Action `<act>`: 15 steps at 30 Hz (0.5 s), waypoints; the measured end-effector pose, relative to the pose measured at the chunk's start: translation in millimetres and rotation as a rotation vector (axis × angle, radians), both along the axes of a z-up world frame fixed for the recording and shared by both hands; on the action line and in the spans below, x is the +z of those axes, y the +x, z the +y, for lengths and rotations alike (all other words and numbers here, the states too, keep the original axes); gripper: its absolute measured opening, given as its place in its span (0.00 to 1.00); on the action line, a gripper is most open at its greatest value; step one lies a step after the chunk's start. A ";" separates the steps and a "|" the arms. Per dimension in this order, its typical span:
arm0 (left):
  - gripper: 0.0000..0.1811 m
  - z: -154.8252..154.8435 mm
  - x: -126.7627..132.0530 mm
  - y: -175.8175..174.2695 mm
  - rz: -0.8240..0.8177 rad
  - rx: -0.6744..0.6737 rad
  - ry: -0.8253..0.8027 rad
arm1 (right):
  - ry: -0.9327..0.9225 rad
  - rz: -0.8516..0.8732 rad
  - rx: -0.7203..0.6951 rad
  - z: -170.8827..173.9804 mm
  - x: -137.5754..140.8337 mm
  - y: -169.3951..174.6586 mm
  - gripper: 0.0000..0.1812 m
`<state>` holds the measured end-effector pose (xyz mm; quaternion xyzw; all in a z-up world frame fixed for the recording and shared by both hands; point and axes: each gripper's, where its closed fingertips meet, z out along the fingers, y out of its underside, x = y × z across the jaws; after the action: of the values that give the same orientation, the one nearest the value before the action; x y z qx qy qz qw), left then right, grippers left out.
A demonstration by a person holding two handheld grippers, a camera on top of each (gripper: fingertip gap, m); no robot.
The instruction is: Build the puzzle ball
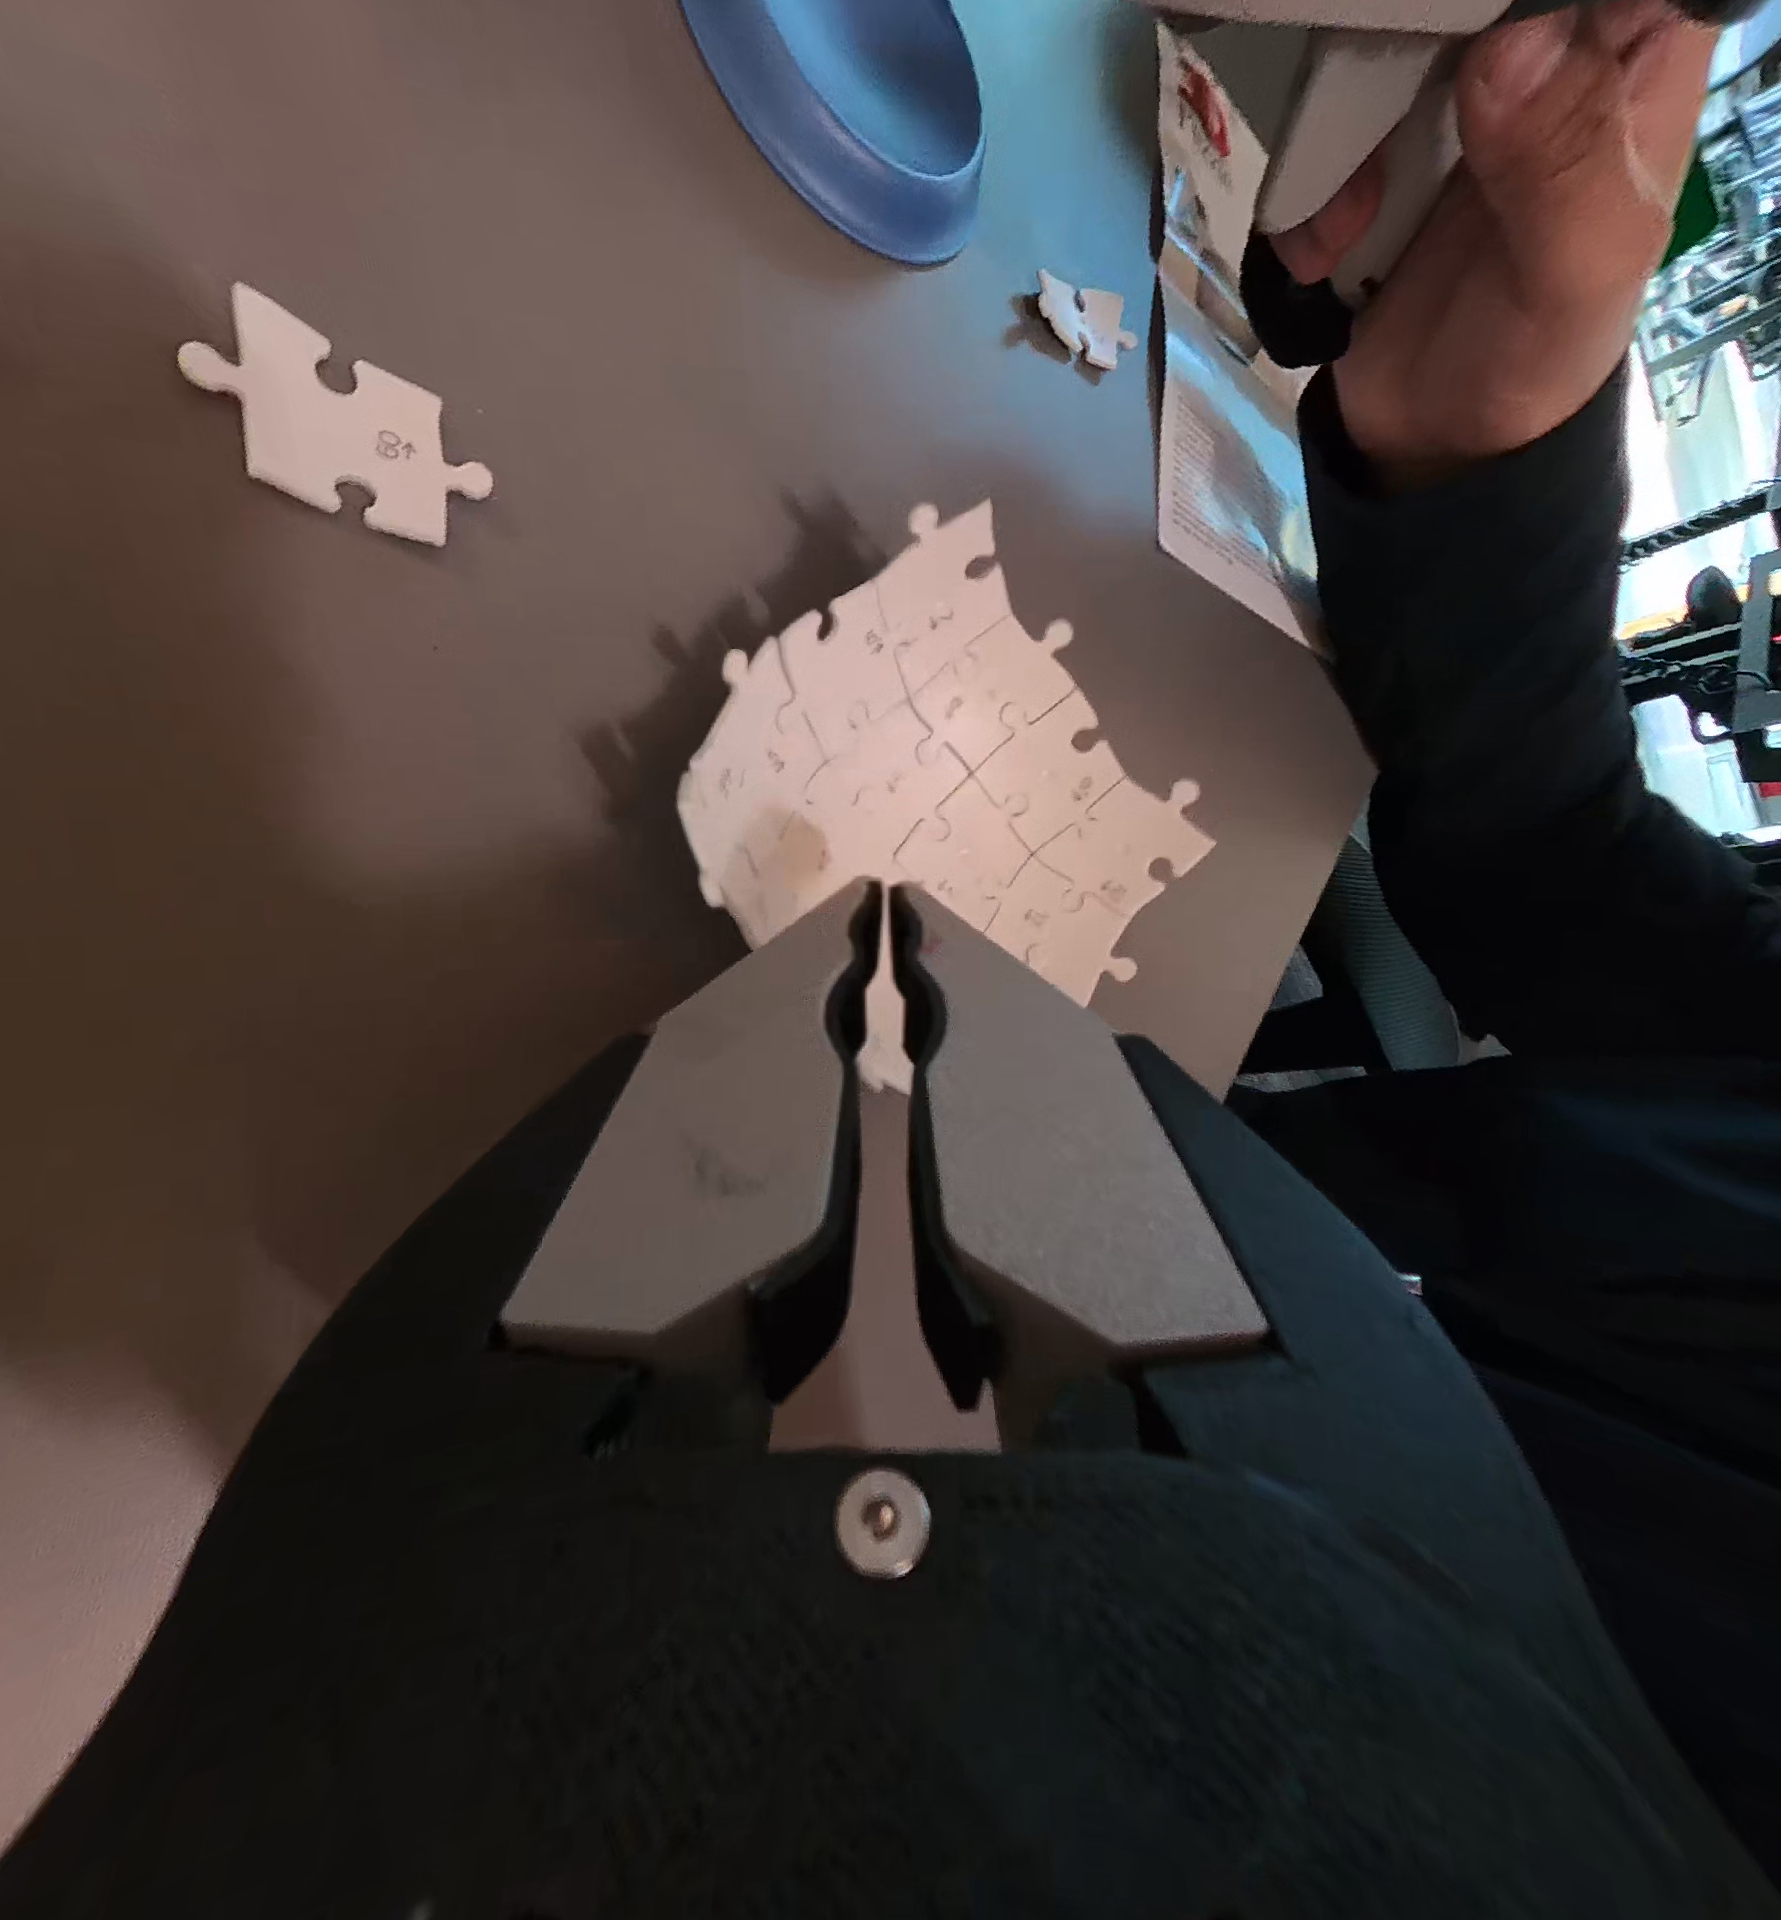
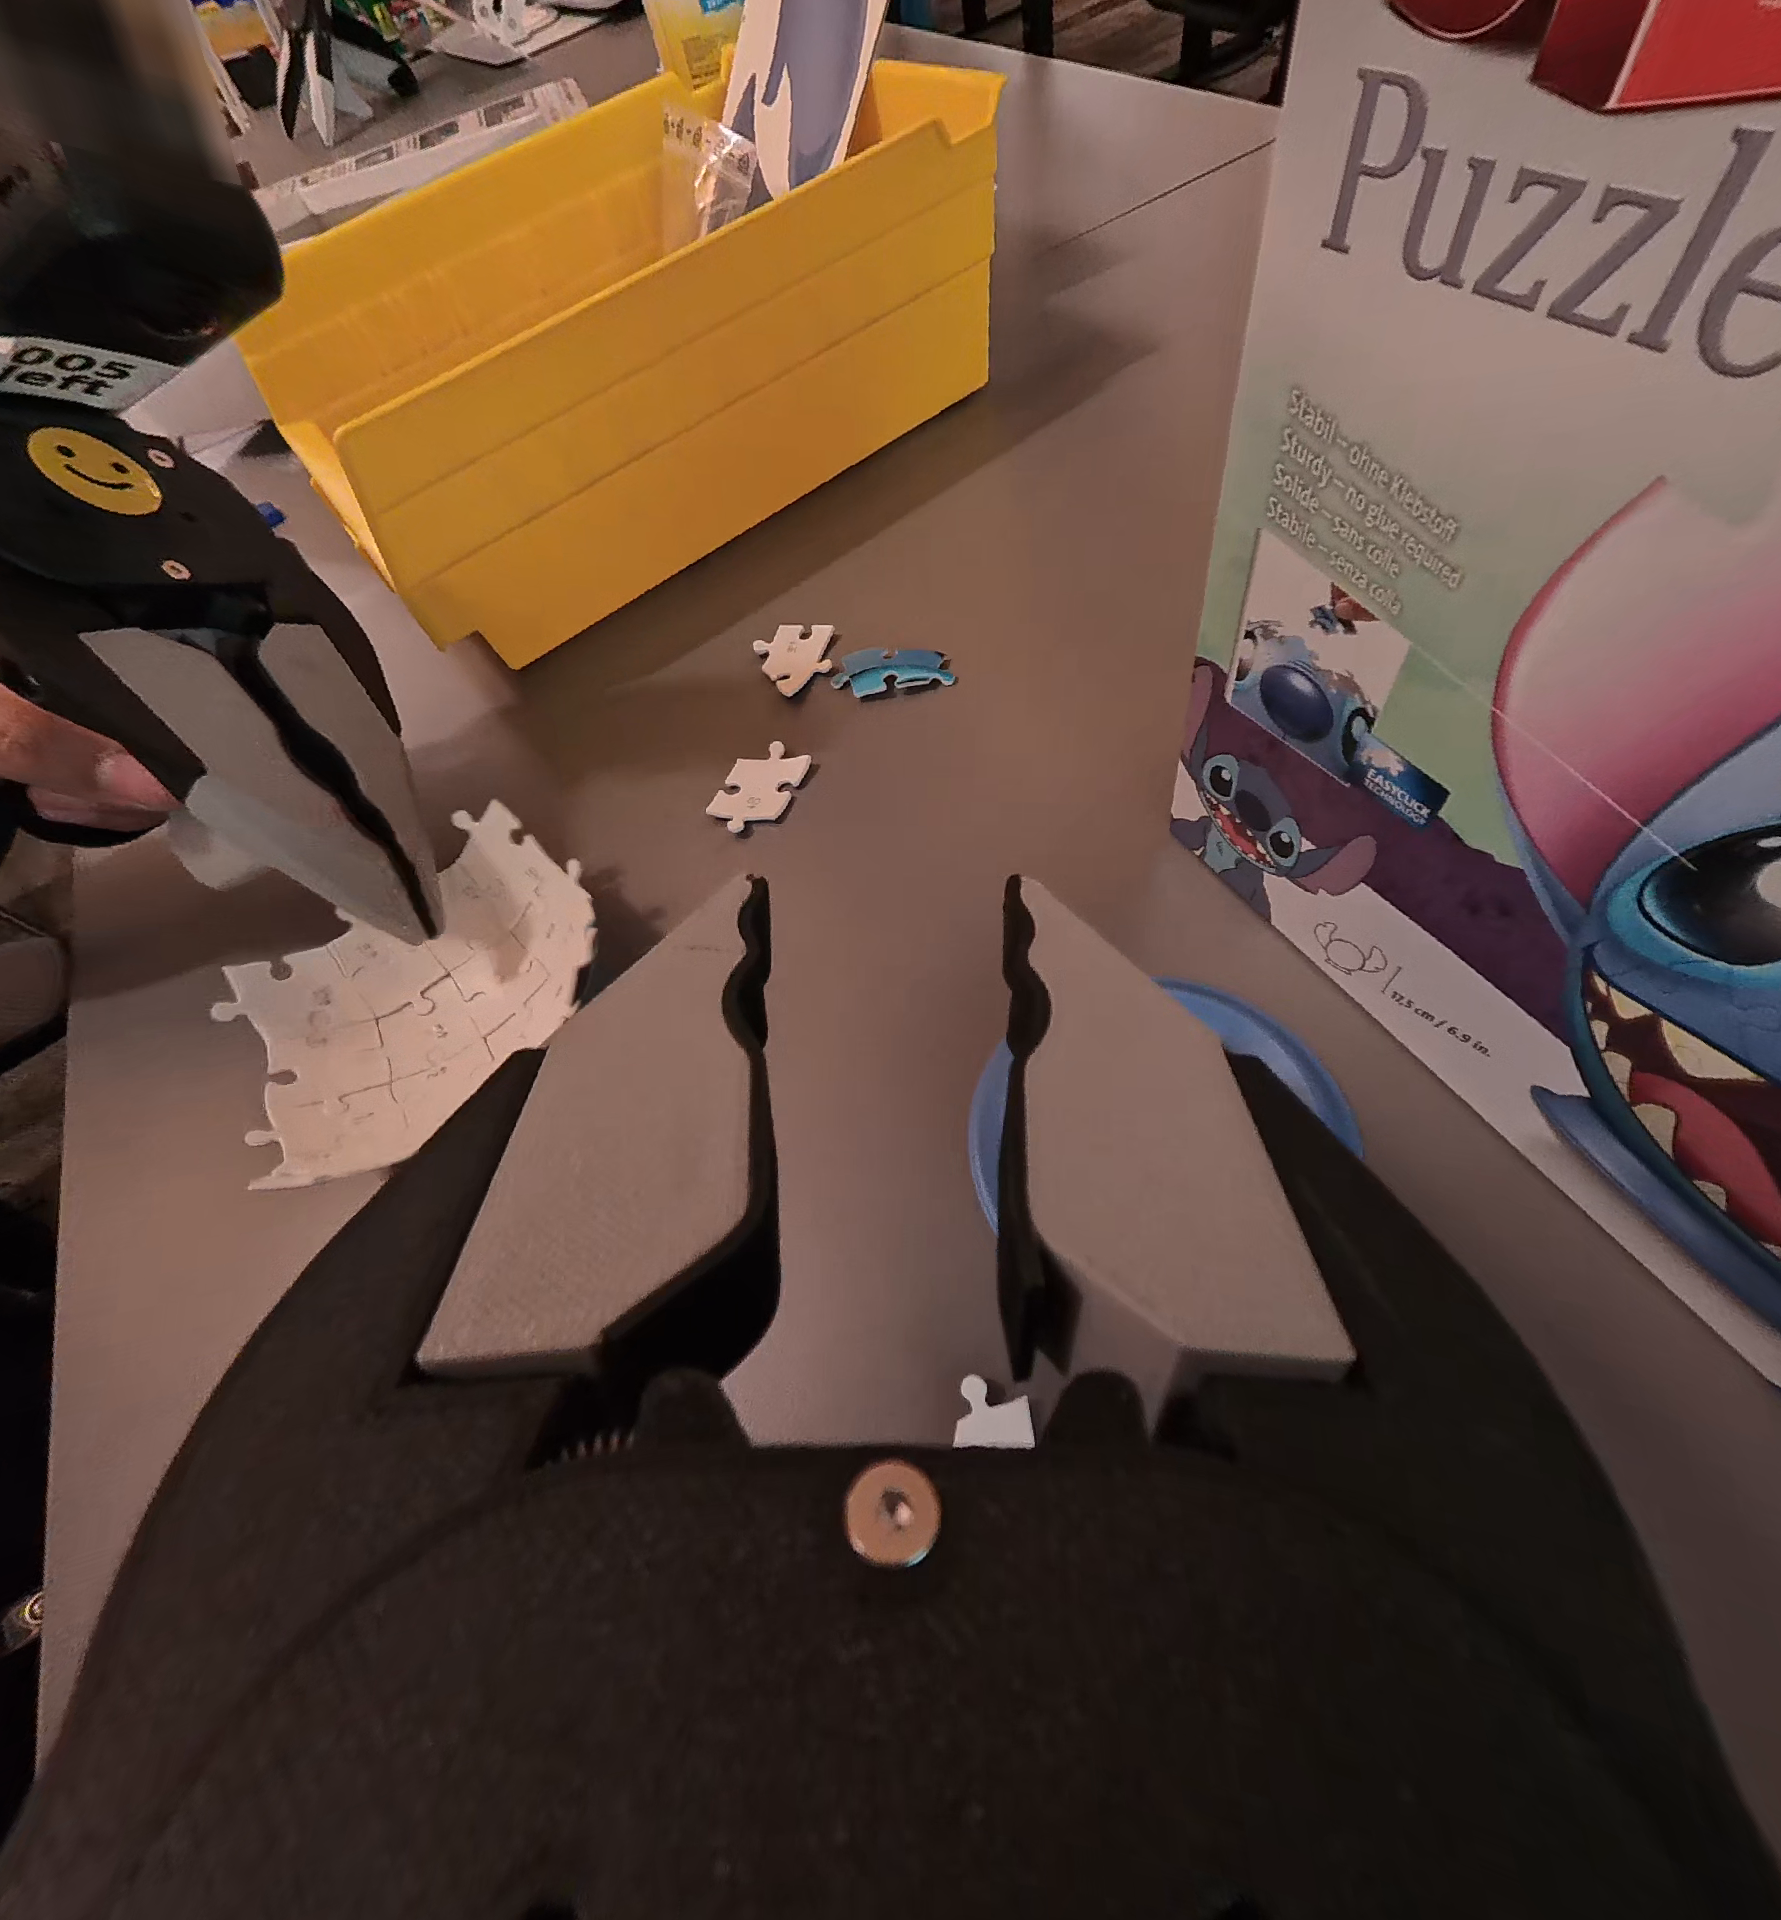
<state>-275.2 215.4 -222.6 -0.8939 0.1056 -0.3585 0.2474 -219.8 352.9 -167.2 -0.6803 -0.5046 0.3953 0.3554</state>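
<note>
A curved white section of joined puzzle pieces (image 1: 969, 769) lies on the grey table (image 1: 450, 779); it also shows in the right wrist view (image 2: 387, 1029). My left gripper (image 1: 884, 899) is shut on this section. White shows between the pads, and in the right wrist view its fingertips (image 2: 413, 914) sit on the section with white sticking out behind them. My right gripper (image 2: 884, 894) is open and empty above bare table. Loose pieces lie ahead of it: two white (image 2: 758, 792) (image 2: 792, 657) and one blue (image 2: 894, 670).
A blue ring stand (image 2: 1291, 1049) sits under my right finger; it also shows in the left wrist view (image 1: 865, 156). A yellow bin (image 2: 657, 343) stands at the back and the puzzle box (image 2: 1488, 520) at the right. Other loose white pieces (image 1: 335, 416) (image 1: 1085, 317) (image 2: 995, 1413) lie on the table. There is about 15 cm between the tips of the two grippers.
</note>
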 end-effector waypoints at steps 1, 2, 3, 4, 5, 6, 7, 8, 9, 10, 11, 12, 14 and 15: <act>0.00 2.5 1.1 1.7 -0.014 0.000 0.003 | 0.004 -0.002 0.001 -0.3 0.1 0.0 0.23; 0.00 5.1 1.9 3.3 -0.029 0.000 0.002 | 0.007 -0.004 0.000 -0.3 0.3 0.1 0.23; 0.00 7.9 2.4 5.0 -0.041 0.001 0.001 | 0.011 -0.005 0.000 -0.3 0.5 0.3 0.23; 0.00 10.6 2.3 6.5 -0.048 0.001 0.000 | 0.012 -0.006 0.000 -0.2 0.6 0.4 0.23; 0.00 13.3 1.6 7.3 -0.046 0.002 0.000 | 0.013 -0.006 0.000 -0.2 0.8 0.7 0.23; 0.00 16.1 0.9 7.9 -0.043 0.004 0.000 | 0.012 -0.005 0.000 -0.2 1.1 0.8 0.23; 0.00 19.2 0.8 8.3 -0.043 0.006 0.000 | 0.012 -0.004 0.000 -0.2 1.6 1.1 0.23; 0.00 22.2 0.9 8.5 -0.045 0.009 -0.001 | 0.011 -0.002 0.000 0.0 2.1 1.4 0.23; 0.00 24.6 1.1 8.7 -0.044 0.009 -0.003 | 0.011 -0.001 -0.001 0.2 2.8 1.8 0.22; 0.00 26.7 2.3 8.8 -0.042 0.009 -0.001 | 0.012 0.002 -0.002 0.4 3.6 2.2 0.22; 0.00 27.7 4.4 9.3 -0.041 0.008 0.004 | 0.012 0.004 -0.002 0.5 4.4 2.5 0.22; 0.00 27.5 7.1 9.7 -0.038 0.004 0.009 | 0.011 0.006 -0.002 0.6 4.8 2.8 0.22; 0.00 26.2 13.4 8.2 -0.027 0.002 0.025 | 0.006 0.008 0.004 0.0 5.1 2.9 0.23; 0.00 25.3 16.8 6.3 -0.020 0.007 0.035 | 0.004 0.007 0.011 -0.9 4.8 2.8 0.23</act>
<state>-268.9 240.7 -205.8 -0.8862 0.1063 -0.3646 0.2653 -217.0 352.0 -162.4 -0.6755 -0.5077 0.3987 0.3563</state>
